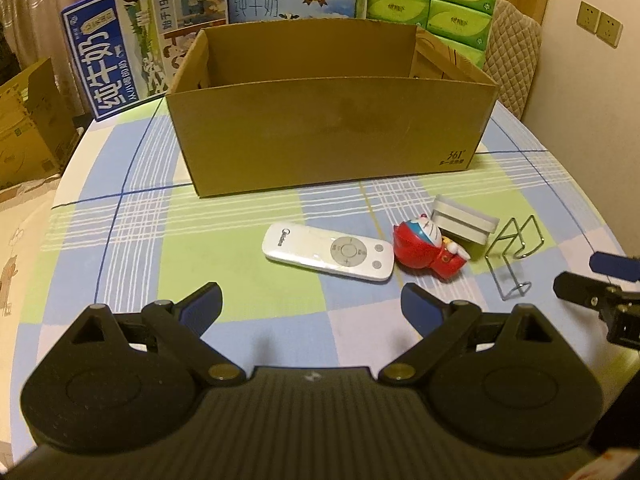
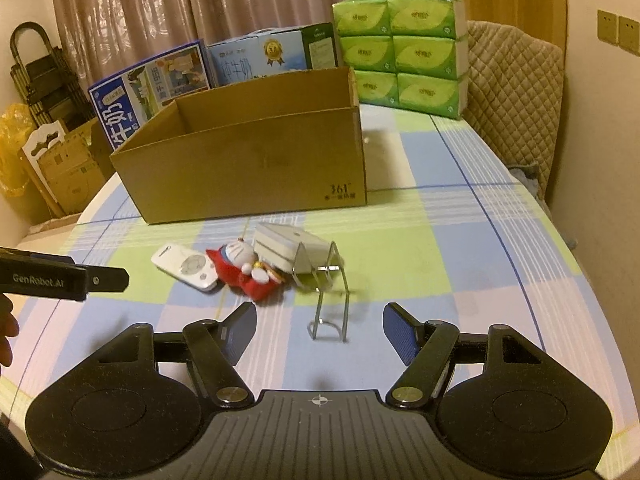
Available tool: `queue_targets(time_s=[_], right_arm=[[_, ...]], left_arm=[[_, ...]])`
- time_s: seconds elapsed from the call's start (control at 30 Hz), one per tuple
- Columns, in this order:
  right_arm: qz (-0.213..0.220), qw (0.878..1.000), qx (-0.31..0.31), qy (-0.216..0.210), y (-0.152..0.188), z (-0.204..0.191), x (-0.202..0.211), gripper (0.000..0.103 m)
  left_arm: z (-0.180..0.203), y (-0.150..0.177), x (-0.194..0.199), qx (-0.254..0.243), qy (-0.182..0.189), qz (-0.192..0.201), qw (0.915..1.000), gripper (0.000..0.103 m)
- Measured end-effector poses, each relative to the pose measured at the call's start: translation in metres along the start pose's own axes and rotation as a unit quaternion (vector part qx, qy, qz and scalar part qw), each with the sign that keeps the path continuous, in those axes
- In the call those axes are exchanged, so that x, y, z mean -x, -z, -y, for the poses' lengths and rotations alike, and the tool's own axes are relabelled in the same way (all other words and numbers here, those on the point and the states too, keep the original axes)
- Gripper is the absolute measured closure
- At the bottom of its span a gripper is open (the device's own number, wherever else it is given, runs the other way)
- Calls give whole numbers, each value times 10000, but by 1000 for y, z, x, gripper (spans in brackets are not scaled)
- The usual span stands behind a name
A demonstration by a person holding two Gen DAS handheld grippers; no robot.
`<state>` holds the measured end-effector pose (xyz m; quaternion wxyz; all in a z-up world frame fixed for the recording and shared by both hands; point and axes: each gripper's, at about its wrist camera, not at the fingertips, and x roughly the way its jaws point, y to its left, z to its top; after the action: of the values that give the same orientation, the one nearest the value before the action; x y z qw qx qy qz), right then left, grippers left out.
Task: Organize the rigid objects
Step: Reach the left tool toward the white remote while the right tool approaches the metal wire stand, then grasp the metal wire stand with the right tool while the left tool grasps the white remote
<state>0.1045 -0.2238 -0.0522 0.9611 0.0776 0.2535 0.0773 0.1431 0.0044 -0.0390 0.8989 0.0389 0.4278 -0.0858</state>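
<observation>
Risks, as judged from present layout:

- Wire rack [image 2: 326, 296] stands just ahead of right gripper [image 2: 319, 330], approx. centred btwn its tips. It is thin, springy wire; a pinch off-centre will likely tip it or let it slip out. Its far end touches or overlaps the white box [image 2: 286, 250], so dragging the rack could shift the box as well.
- White box, Doraemon toy [image 2: 246, 270] and remote [image 2: 186, 268] lie in a tight row, toy touching remote on one side and box on the other. A wide approach to any one will prob. knock its neighbour.
- Toy is rounded and lies on its side; may roll if nudged.
- Both grippers work the same small area. Left gripper [image 1: 311, 300] faces the remote [image 1: 328, 251], w/ right gripper's tip [image 1: 612, 266] visible at its right edge. Collision possible if both close in together.
- Cardboard box [image 1: 332, 136] wall is tall, open top; items must be lifted clear of the rim or they strike the front wall.

Tool state:

- Left gripper: jaws spread wide, nothing btwn pads, no contact w/ cloth-covered table [image 1: 240, 300].
- Right gripper: jaws apart at moderate-to-wide gap, empty, not touching rack.

All four items sit on table, in front of cardboard box; none seen inside.
</observation>
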Motion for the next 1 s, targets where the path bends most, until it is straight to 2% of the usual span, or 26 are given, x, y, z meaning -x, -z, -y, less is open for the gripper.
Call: queue_targets(time_s=[0.27, 0.4, 0.47, 0.63, 1.0], right_arm=[[72, 9999, 79, 127, -12, -7, -30, 36], [110, 9994, 157, 275, -16, -12, -44, 37], [95, 9992, 187, 328, -16, -14, -51, 45], [141, 9982, 306, 494, -14, -17, -63, 55], [232, 9969, 427, 611, -15, -18, -71, 68]], left_arm=[[-2, -1, -27, -234, 112, -15, 9997, 9], [-8, -1, -39, -187, 240, 42, 9995, 9], [-11, -1, -44, -179, 328, 83, 9993, 9], [-12, 1, -55, -296, 383, 105, 9988, 9], [-12, 5, -67, -240, 631, 144, 9976, 9]])
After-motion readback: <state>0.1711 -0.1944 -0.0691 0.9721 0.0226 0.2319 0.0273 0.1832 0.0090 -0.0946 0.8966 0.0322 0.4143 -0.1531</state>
